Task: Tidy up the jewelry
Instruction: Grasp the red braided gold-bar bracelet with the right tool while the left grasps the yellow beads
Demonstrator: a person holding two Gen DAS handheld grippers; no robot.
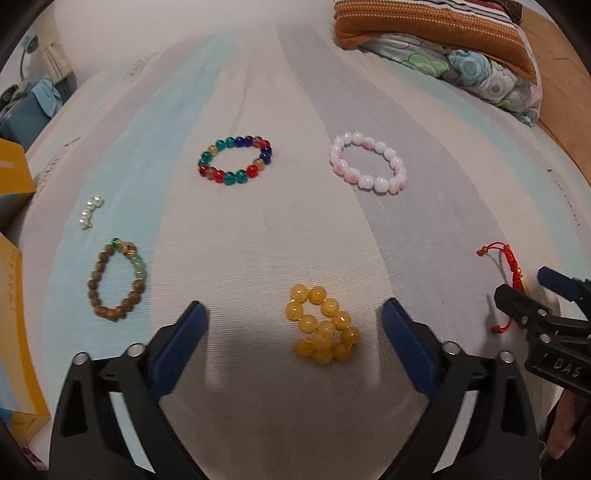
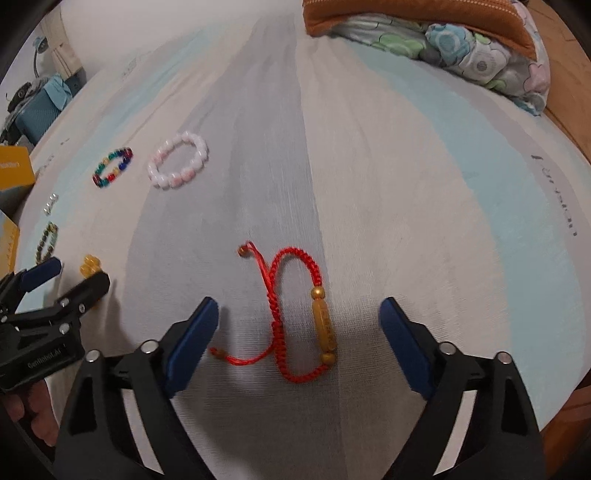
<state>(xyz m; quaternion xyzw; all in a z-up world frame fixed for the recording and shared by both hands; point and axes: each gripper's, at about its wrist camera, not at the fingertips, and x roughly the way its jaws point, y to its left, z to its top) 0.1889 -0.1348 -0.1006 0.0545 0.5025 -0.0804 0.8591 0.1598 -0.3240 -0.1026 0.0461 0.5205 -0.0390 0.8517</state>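
Several bracelets lie on a striped bedsheet (image 1: 295, 229). My left gripper (image 1: 295, 314) is open, with a bunched yellow bead bracelet (image 1: 322, 325) between its fingers. Farther off lie a multicoloured bead bracelet (image 1: 235, 160), a white-pink bead bracelet (image 1: 367, 162), a brown-and-green bead bracelet (image 1: 117, 280) and a small pearl piece (image 1: 90, 211). My right gripper (image 2: 299, 314) is open, with a red cord bracelet (image 2: 291, 314) carrying a gold tube bead (image 2: 324, 326) between its fingers. The right gripper also shows in the left wrist view (image 1: 532, 288), over that red cord bracelet (image 1: 498, 254).
Folded bedding and an orange-striped pillow (image 1: 443, 33) lie at the far right. Yellow boxes (image 1: 14, 173) stand at the left edge of the bed. A teal bag (image 1: 29, 110) is beyond the bed's left side. A wooden bed frame (image 1: 565, 110) borders the right.
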